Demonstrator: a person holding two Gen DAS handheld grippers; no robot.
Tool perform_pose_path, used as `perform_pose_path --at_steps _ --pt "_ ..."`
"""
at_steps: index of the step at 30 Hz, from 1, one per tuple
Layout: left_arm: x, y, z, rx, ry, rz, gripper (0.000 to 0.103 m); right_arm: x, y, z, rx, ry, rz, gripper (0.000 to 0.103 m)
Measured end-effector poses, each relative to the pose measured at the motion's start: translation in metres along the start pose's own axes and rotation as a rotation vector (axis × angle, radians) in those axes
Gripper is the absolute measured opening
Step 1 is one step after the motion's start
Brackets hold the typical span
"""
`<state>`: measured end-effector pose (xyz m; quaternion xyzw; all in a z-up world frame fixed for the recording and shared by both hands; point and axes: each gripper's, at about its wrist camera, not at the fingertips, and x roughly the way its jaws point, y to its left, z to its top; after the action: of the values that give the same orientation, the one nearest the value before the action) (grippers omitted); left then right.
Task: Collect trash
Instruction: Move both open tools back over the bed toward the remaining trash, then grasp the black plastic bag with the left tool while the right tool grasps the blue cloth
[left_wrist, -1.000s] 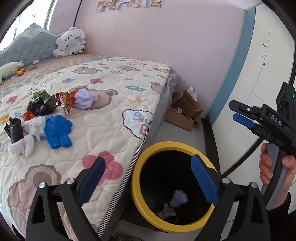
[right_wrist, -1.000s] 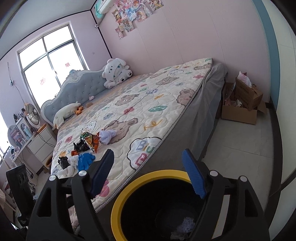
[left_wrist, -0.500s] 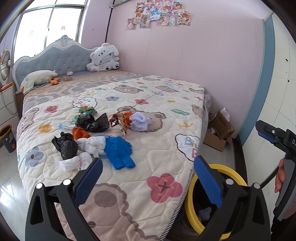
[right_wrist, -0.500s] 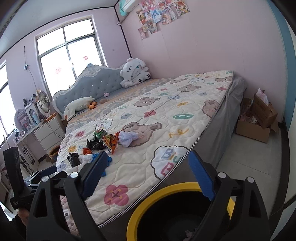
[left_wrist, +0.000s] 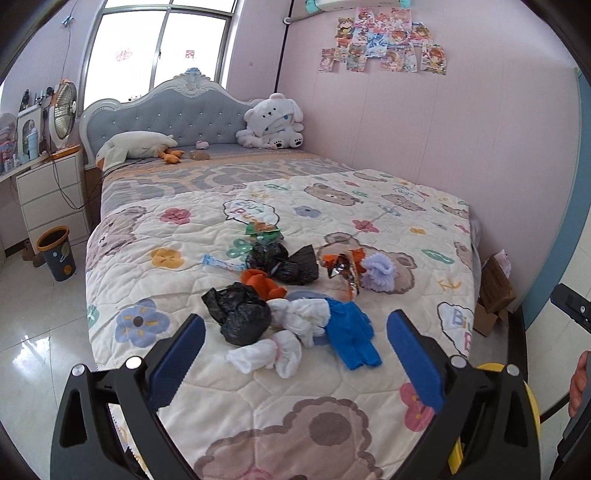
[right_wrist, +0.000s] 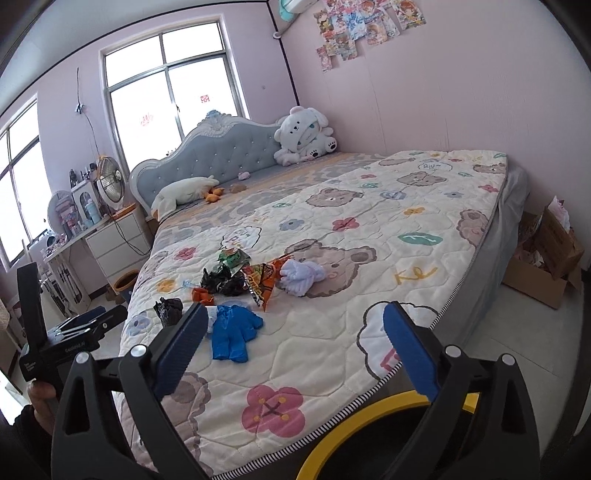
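The trash lies heaped mid-quilt on the bed (left_wrist: 406, 221): a blue glove (left_wrist: 352, 338), white crumpled tissues (left_wrist: 284, 332), black bags (left_wrist: 240, 314), an orange snack wrapper (left_wrist: 345, 267) and a lilac puff (left_wrist: 378, 273). The left hand-held gripper (left_wrist: 295, 363) tilts down toward the heap, jaws wide and empty. The right hand-held gripper (right_wrist: 291, 352) points lower across the bed's edge, its jaws opening with nothing between them. The yellow-rimmed bin (right_wrist: 354, 424) sits beside the bed below the right hand-held gripper.
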<state>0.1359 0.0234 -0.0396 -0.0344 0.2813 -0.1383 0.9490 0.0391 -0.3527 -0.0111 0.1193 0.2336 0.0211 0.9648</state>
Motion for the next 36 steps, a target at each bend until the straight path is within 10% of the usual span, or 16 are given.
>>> perform_pose_path --at_steps 36 --pt "0.136 0.079 0.002 -0.133 0.178 0.050 0.095 0.230 0.096 -0.055 -0.240 0.370 0.088 0.092"
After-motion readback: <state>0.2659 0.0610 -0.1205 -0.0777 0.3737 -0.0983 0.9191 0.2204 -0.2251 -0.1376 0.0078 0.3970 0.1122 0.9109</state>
